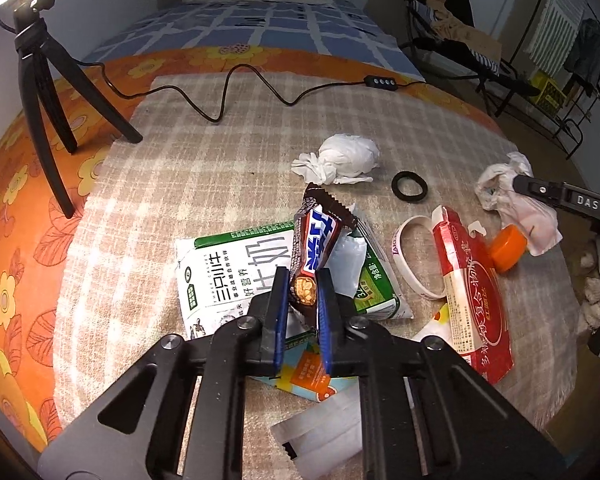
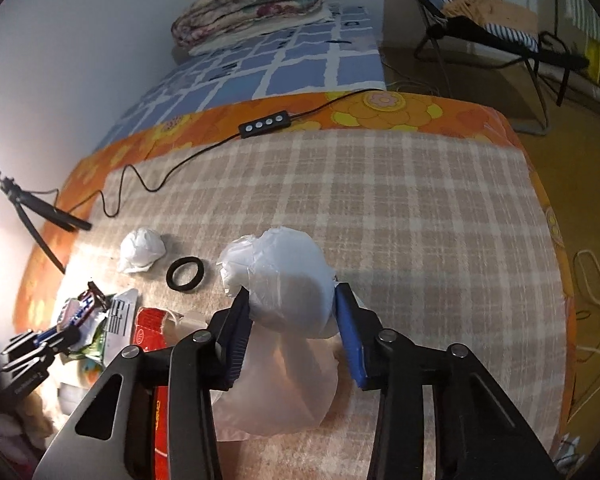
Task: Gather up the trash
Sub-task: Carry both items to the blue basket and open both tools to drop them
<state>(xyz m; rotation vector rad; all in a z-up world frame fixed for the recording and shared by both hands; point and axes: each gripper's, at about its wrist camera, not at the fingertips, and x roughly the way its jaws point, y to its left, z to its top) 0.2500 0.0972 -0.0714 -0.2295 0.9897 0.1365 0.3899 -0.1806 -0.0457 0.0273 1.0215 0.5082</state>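
Clamped between the left gripper (image 1: 304,280) jaws, a chocolate bar wrapper (image 1: 318,240) hangs clear of the bed; the right gripper (image 2: 294,312) jaws pinch a plastic bag (image 2: 284,280), likely for bagging.

Two grippers: left (image 1: 304,292), right (image 2: 290,320). One candy bar (image 1: 316,240). One milk pouch (image 1: 236,276). One red packet (image 1: 470,292). One orange cap (image 1: 508,249). One black ring (image 1: 409,186). One white tape ring (image 1: 410,256). Two white wads: one loose (image 1: 342,159), one plastic bag (image 2: 288,280). One tripod (image 1: 44,92). One cable (image 1: 220,92) with one switch (image 1: 378,81).
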